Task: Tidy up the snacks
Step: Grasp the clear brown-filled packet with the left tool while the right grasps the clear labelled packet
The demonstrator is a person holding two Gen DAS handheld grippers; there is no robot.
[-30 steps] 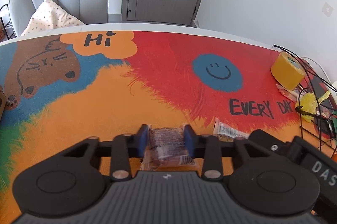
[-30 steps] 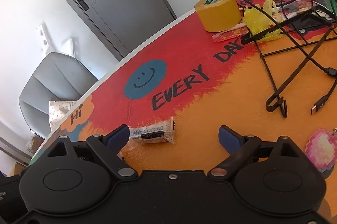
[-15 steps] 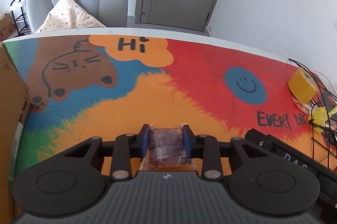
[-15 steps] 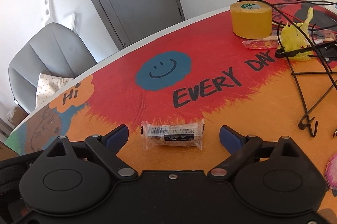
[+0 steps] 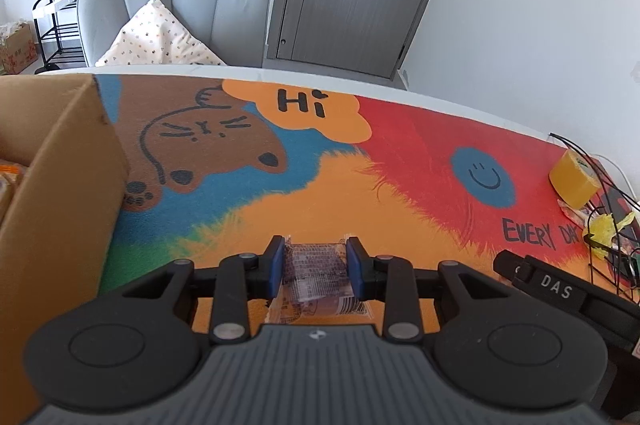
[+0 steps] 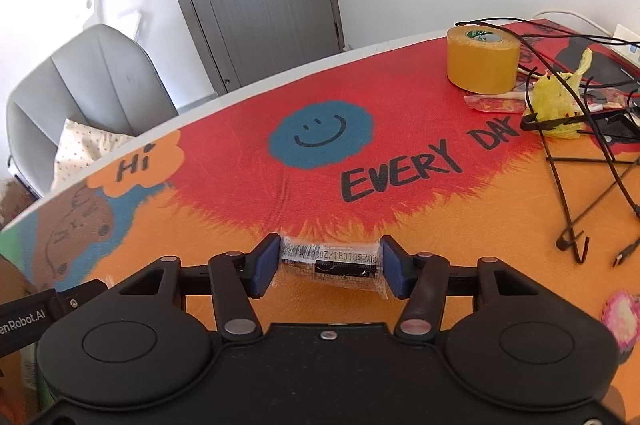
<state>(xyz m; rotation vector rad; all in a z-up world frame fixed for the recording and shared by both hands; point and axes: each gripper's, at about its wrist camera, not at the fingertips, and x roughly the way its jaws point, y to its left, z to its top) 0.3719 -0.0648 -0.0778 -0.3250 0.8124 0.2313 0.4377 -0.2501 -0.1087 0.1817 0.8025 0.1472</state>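
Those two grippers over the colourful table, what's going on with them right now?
A person is sorting snacks with a gripper in each hand. The left gripper is shut on a clear-wrapped snack packet, with the cardboard box just to its left. The right gripper has its pads against both ends of a second wrapped snack bar on the orange part of the table mat. A yellow tape roll and tangled cables sit farther right.
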